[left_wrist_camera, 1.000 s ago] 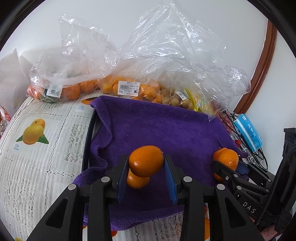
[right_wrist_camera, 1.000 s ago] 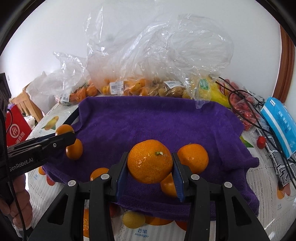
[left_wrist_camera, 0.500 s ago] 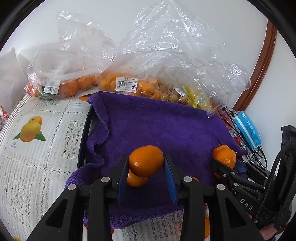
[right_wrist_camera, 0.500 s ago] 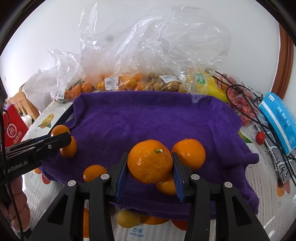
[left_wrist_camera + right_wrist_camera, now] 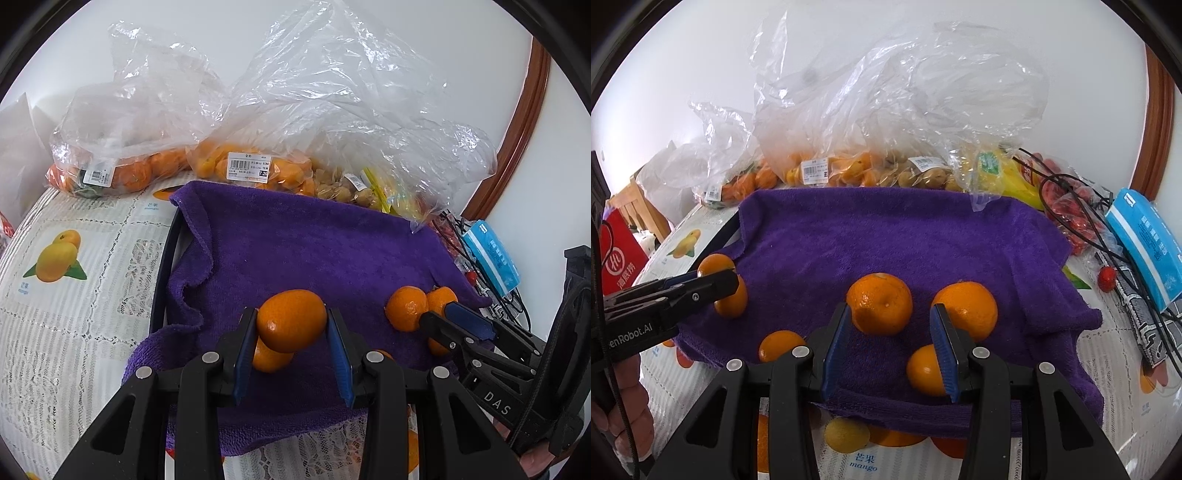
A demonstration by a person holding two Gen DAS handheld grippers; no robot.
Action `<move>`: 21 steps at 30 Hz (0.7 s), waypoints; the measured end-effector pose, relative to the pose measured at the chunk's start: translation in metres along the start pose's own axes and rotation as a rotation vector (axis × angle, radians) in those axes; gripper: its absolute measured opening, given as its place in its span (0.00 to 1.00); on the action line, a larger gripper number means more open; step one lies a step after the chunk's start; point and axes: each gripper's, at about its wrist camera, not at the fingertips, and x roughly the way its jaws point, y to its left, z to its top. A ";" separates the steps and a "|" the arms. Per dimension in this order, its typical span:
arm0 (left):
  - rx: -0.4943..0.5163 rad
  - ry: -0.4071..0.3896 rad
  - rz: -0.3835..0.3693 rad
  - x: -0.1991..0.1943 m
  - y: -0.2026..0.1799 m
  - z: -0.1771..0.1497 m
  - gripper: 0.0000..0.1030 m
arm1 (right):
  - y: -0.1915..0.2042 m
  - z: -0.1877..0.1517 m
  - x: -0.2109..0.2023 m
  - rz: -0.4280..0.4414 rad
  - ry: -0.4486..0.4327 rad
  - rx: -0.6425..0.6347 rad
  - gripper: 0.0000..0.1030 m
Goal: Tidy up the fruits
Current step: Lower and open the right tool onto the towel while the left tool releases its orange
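Note:
A purple towel (image 5: 314, 251) (image 5: 886, 236) covers a tray on the table. My left gripper (image 5: 291, 332) is shut on an orange mandarin (image 5: 291, 319), held just above another mandarin (image 5: 269, 360) on the towel. My right gripper (image 5: 890, 339) is open; a mandarin (image 5: 880, 303) lies on the towel between its fingertips, against the left pad. Other mandarins lie beside it on the right (image 5: 966, 310), lower right (image 5: 925, 369) and lower left (image 5: 779, 345). The right gripper also shows in the left wrist view (image 5: 454, 317).
Clear plastic bags of oranges and other fruit (image 5: 251, 170) (image 5: 849, 170) stand behind the towel. A blue packet (image 5: 1145, 243), black cables (image 5: 1082, 206) and small red fruit (image 5: 1106, 277) lie to the right. The table carries a fruit-print lace cloth (image 5: 74, 295).
My right gripper has opened and let its mandarin down onto the towel. My left gripper still holds its mandarin and has barely moved.

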 end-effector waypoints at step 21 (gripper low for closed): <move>-0.006 -0.030 -0.005 -0.007 0.000 0.002 0.53 | -0.010 0.003 -0.006 -0.011 -0.026 0.049 0.43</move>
